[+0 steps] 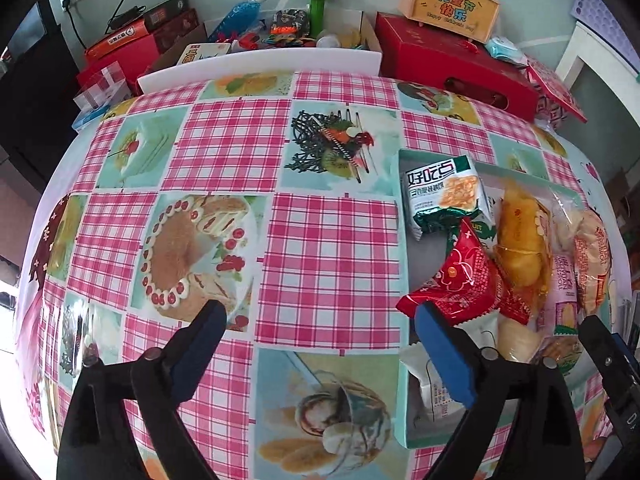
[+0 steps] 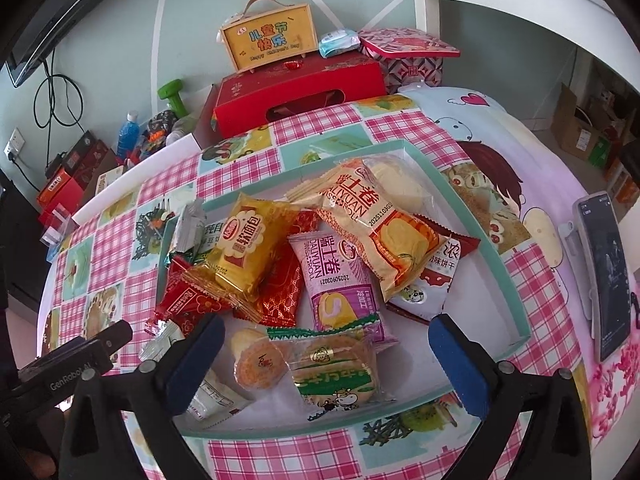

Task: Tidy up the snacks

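Note:
A shallow teal-rimmed tray (image 2: pixel 486 252) on the pink plaid tablecloth (image 1: pixel 320 240) holds several snack packets. Among them are a yellow packet (image 2: pixel 248 244), a purple roll packet (image 2: pixel 340 280) and an orange roll packet (image 2: pixel 384 232). My right gripper (image 2: pixel 328 332) stands open over the tray's near end. A clear green-topped cake packet (image 2: pixel 336 364) lies below and between its fingers, untouched. My left gripper (image 1: pixel 320 320) is open over the bare cloth just left of the tray (image 1: pixel 424 155). Its right fingertip (image 1: pixel 432 328) is by a red packet (image 1: pixel 468 280). A green-and-white packet (image 1: pixel 444 196) lies further back.
A phone on a stand (image 2: pixel 604 272) sits right of the tray. Behind the table are a red gift box (image 2: pixel 296 96), a yellow carry case (image 2: pixel 268 40), a green dumbbell (image 1: pixel 318 4) and a white box of odds and ends (image 1: pixel 260 64).

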The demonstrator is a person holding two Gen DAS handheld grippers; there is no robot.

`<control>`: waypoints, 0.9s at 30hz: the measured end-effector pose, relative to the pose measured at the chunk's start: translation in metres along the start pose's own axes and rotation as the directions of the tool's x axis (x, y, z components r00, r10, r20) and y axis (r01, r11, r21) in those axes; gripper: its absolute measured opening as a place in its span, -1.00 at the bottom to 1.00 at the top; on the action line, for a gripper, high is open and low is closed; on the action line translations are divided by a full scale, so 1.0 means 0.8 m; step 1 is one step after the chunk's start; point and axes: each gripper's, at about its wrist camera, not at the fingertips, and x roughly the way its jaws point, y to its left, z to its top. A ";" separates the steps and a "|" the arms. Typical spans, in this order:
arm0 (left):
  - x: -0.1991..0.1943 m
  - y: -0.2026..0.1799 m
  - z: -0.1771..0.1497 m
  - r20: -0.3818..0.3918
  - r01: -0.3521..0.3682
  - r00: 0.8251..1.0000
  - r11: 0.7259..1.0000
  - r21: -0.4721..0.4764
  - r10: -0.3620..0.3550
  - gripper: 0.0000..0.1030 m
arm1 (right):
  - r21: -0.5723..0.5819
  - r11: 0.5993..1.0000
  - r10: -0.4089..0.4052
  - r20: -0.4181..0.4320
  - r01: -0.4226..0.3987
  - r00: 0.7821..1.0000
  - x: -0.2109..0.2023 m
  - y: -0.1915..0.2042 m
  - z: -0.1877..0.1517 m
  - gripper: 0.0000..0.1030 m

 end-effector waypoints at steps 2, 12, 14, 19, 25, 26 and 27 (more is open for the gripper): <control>0.004 0.002 0.000 -0.008 -0.019 1.000 1.000 -0.007 0.019 0.96 | -0.005 1.000 -0.003 0.000 0.003 1.000 0.001 0.000 0.000 1.00; -0.002 0.008 -0.008 -0.007 0.001 1.000 1.000 -0.005 -0.001 0.97 | -0.033 0.999 -0.002 -0.002 0.002 1.000 0.002 0.009 -0.004 1.00; -0.006 0.010 -0.010 -0.001 0.003 1.000 1.000 -0.001 -0.003 0.97 | -0.039 0.999 -0.006 0.001 0.006 1.000 0.001 0.011 -0.005 1.00; -0.019 0.016 -0.020 0.018 -0.001 1.000 1.000 0.015 0.001 0.97 | -0.050 0.999 -0.001 0.009 0.002 1.000 -0.006 0.017 -0.010 1.00; -0.032 0.024 -0.033 0.031 0.009 0.999 1.000 0.025 -0.010 0.97 | -0.078 0.997 0.000 0.026 0.002 1.000 -0.015 0.029 -0.015 1.00; -0.033 0.025 -0.035 0.034 0.010 0.999 1.000 0.026 -0.011 0.97 | -0.082 0.997 0.001 0.027 0.001 1.000 -0.016 0.031 -0.016 1.00; -0.035 0.027 -0.037 0.037 0.011 0.999 1.000 0.027 -0.012 0.97 | -0.085 0.996 0.001 0.027 0.002 1.000 -0.017 0.032 -0.017 1.00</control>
